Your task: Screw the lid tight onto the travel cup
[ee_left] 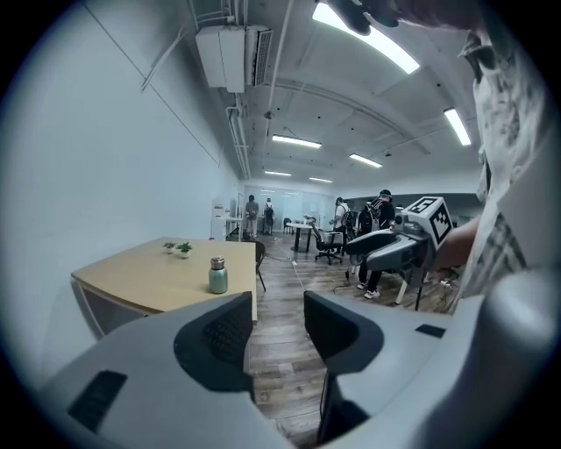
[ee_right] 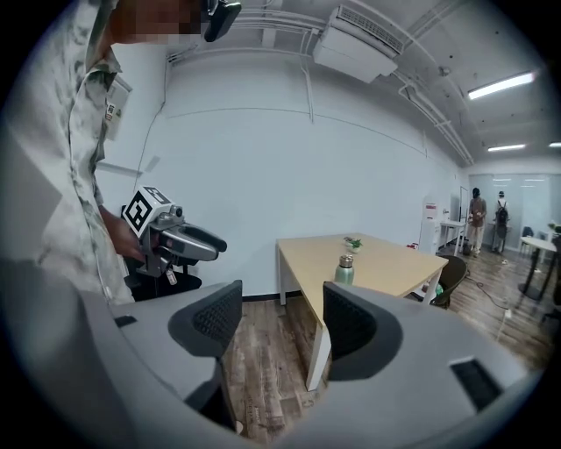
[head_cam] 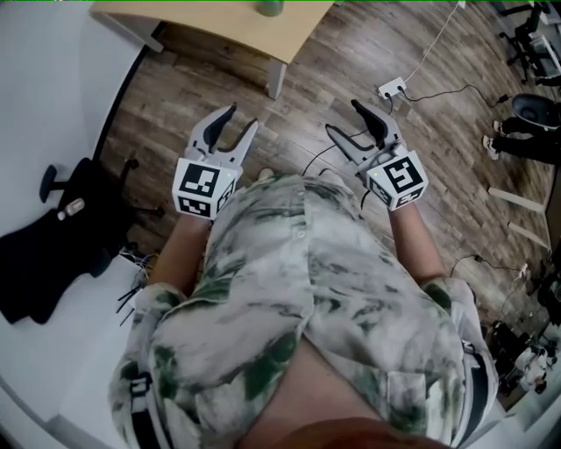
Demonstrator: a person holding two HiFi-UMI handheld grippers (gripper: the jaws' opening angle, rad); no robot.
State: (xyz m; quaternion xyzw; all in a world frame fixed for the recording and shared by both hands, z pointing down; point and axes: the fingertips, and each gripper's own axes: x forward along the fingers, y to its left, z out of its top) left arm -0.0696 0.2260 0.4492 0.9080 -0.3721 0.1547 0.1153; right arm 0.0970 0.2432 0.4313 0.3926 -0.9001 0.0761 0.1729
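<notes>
The green travel cup (ee_left: 217, 275) with its silver lid on stands upright on a light wooden table (ee_left: 131, 285), well away from both grippers. It also shows in the right gripper view as the cup (ee_right: 344, 269), and its green top (head_cam: 270, 7) peeks in at the head view's upper edge. My left gripper (head_cam: 243, 118) and right gripper (head_cam: 343, 117) are held out in front of the body over the wooden floor. Both are open, with nothing between their jaws. The left gripper (ee_left: 278, 302) and the right gripper (ee_right: 282, 294) each frame bare floor.
A black office chair (head_cam: 53, 237) stands at the left by the white wall. A power strip (head_cam: 392, 88) with cables lies on the floor ahead at the right. A small plant (ee_left: 182, 249) sits on the table beyond the cup. People and desks stand far down the room.
</notes>
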